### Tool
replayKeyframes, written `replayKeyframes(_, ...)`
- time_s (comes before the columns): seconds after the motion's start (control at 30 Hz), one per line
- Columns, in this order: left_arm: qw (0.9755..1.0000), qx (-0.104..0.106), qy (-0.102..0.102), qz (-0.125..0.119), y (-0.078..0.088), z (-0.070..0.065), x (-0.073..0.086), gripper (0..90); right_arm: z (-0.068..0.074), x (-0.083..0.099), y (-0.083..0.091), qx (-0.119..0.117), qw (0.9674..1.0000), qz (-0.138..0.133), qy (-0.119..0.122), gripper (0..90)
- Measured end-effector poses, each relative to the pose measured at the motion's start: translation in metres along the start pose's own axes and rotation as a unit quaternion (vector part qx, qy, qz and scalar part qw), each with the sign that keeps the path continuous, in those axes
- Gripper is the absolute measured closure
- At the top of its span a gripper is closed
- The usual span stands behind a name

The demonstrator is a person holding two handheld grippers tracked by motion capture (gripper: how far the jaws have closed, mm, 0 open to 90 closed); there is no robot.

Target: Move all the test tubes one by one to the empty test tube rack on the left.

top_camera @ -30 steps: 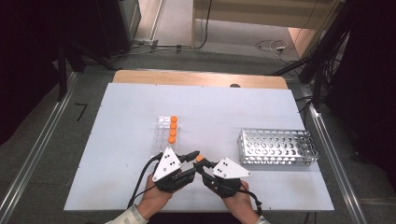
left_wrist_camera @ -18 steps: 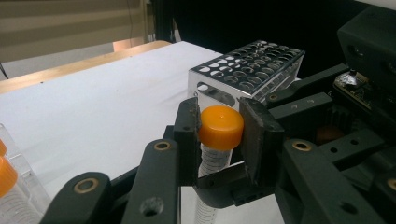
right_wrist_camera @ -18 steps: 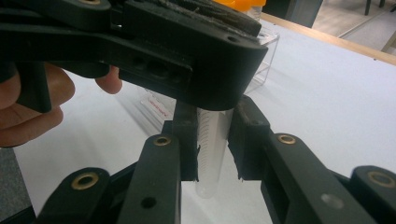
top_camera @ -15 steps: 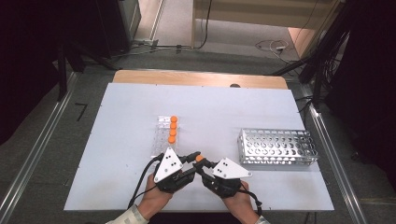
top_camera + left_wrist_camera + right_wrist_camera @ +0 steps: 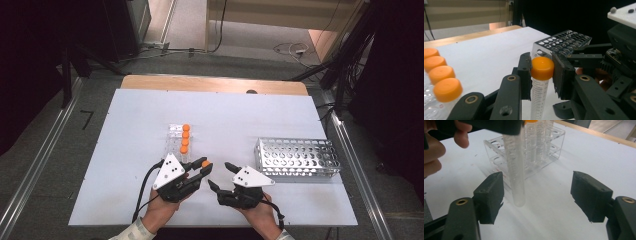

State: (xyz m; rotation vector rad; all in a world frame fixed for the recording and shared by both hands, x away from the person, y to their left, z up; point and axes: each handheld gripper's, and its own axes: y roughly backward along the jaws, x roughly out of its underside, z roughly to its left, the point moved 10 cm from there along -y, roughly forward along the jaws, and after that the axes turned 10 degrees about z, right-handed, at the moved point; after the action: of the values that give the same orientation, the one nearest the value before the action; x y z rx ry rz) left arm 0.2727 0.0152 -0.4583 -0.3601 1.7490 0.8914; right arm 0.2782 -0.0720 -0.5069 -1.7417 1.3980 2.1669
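While four capped tubes fill clear rack.

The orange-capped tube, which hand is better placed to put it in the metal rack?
Left. Its tongs already clamp the tube by the cap; the right tongs are open beside it.

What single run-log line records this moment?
left gripper: shut on tube at its orange cap | right gripper: jaws just opened, off tube | clear rack: four capped tubes | metal rack: empty
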Motion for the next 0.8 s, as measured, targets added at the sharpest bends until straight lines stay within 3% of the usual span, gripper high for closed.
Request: replayKeyframes(0.8,0.9974,-0.043,0.037,-0.044,0.037,0.039,-0.022,69.8,-0.013,0.005,0.003,0.014,0.9998,0.003,-0.015,22.0)
